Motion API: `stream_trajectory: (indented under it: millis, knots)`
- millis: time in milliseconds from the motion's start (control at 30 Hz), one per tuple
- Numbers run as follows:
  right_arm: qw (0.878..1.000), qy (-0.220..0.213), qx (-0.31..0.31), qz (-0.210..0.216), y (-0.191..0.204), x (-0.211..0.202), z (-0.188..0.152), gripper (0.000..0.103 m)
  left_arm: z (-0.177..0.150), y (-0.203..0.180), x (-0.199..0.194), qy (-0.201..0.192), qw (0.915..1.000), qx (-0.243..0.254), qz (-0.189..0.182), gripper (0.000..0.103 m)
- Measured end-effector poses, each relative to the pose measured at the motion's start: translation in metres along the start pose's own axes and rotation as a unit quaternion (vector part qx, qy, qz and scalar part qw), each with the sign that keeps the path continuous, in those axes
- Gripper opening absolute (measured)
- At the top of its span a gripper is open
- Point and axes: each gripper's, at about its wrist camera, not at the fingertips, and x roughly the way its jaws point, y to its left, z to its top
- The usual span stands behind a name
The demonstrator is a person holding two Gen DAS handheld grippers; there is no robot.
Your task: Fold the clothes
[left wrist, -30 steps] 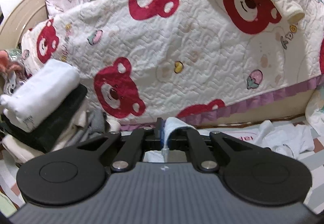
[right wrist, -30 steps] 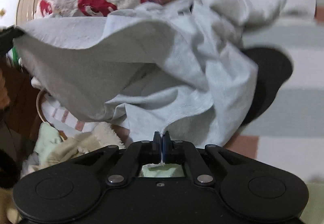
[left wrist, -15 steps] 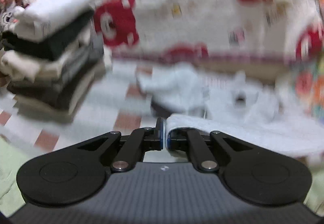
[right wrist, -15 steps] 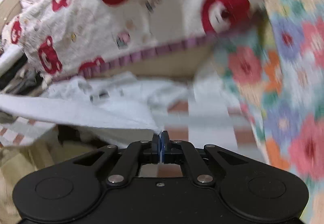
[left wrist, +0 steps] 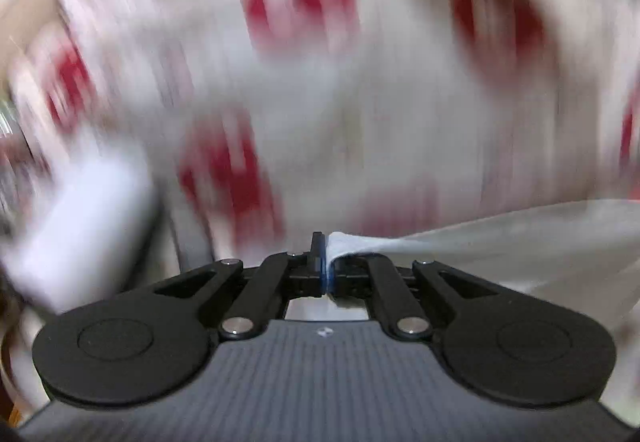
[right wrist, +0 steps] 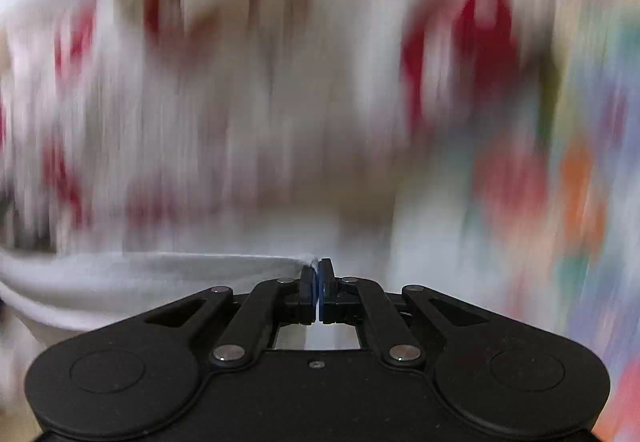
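Note:
A pale grey-white garment (left wrist: 500, 242) hangs stretched between my two grippers. In the left wrist view my left gripper (left wrist: 325, 262) is shut on one edge of it, and the cloth runs off to the right. In the right wrist view my right gripper (right wrist: 319, 282) is shut on another edge of the same garment (right wrist: 140, 278), which trails away to the left. Both views are heavily smeared by motion, so the lower part of the garment is hidden.
A cream quilt with red bear prints (left wrist: 360, 102) fills the background, also blurred in the right wrist view (right wrist: 240, 102). A white folded stack (left wrist: 84, 218) shows at the left. A flowered cloth (right wrist: 560, 162) lies at the right.
Both grippers have swung upward with the garment still pinched; the floor and clothes pile have dropped out of view and the quilt now fills both blurred views.

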Motion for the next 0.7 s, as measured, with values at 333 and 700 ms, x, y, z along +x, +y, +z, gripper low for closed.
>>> stream_trajectory:
  millis: [333, 700]
  knots:
    - [0.977, -0.191, 0.041, 0.08, -0.003, -0.177, 0.078, 0.001, 0.004, 0.016, -0.158, -0.087, 0.9925, -0.033, -0.079, 0.005]
    - [0.98, 0.058, 0.189, -0.004, -0.108, -0.193, -0.199, 0.001, -0.276, -0.003, -0.093, 0.22, 0.9584, -0.11, -0.145, 0.005]
